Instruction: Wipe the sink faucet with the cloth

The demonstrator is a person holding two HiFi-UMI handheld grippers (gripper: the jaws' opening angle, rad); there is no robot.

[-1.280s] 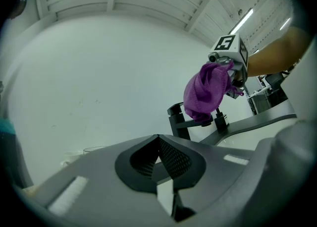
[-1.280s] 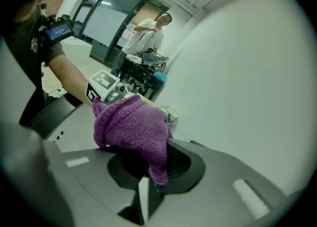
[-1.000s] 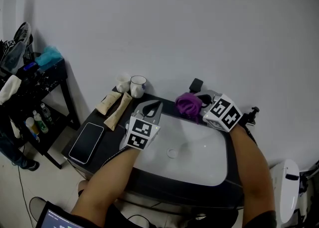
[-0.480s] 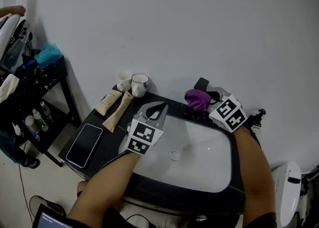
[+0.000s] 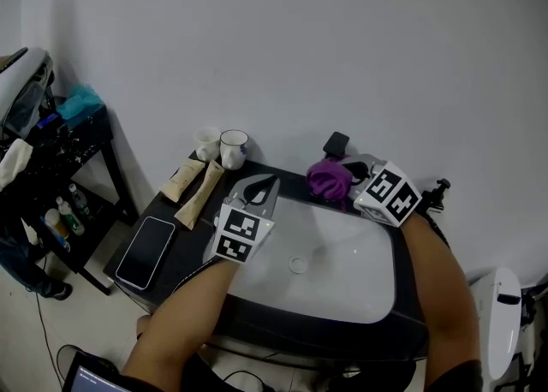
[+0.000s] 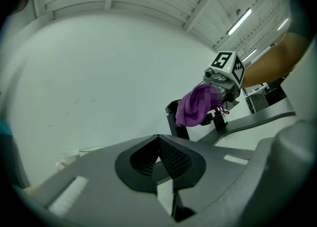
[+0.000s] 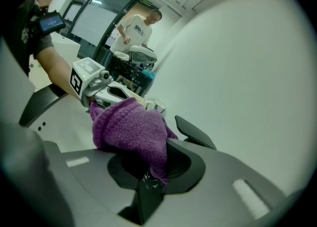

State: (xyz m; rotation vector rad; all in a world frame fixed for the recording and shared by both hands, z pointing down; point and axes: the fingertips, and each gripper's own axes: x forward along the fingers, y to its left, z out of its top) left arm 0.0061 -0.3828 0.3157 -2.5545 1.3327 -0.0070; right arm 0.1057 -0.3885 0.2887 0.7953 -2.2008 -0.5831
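Observation:
A purple knitted cloth (image 5: 328, 179) is bunched against the black faucet (image 5: 338, 144) at the back rim of the white sink (image 5: 342, 275). My right gripper (image 5: 344, 183) is shut on it. In the right gripper view the cloth (image 7: 131, 132) fills the jaws, and the faucet's black lever (image 7: 195, 132) juts out just behind it. My left gripper (image 5: 267, 185) hovers over the sink's left back corner, shut with nothing in it, apart from the cloth. The left gripper view shows the cloth (image 6: 198, 104) draped over the faucet (image 6: 176, 119) ahead.
On the black counter to the left lie a phone (image 5: 147, 249) and two tubes (image 5: 197, 187), with two mugs (image 5: 223, 147) by the wall. A cluttered black shelf (image 5: 60, 142) stands further left. A person (image 7: 136, 30) stands far behind it.
The right gripper carried the cloth rightward along the faucet, then back left and slightly down. The left gripper has stayed about where it was.

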